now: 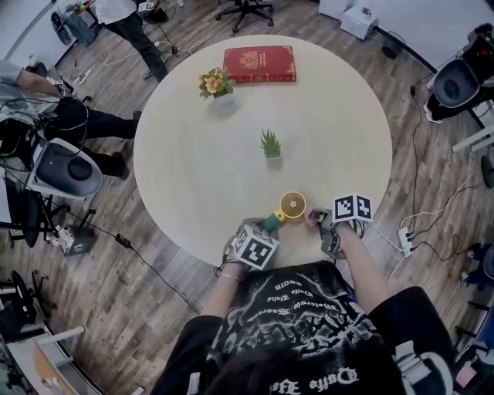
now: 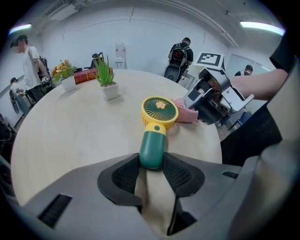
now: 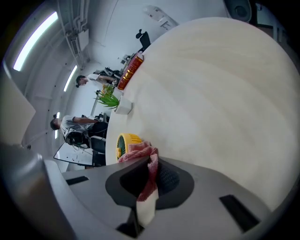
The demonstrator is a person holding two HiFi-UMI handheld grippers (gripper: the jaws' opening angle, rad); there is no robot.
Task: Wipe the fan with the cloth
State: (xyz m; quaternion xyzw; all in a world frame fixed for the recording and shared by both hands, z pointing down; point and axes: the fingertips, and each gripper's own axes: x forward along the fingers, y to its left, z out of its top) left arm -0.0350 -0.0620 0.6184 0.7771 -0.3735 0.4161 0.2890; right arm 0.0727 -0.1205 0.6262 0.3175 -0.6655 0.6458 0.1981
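- Green-handled fan is clamped by its handle in the left hand-held gripper, over the counter.
- Pink cloth is pinched in the right hand-held gripper, touching the fan's yellow head.

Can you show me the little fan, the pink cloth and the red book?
fan (image 2: 160,110), left gripper view, its round yellow head.
pink cloth (image 3: 139,153), right gripper view, its bunched end beside the fan.
red book (image 1: 259,63), head view, middle of its cover.

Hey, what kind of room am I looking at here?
Likely an office or lab workroom: a round table, a wheeled office chair beyond it, and a power strip lying on the wood floor.
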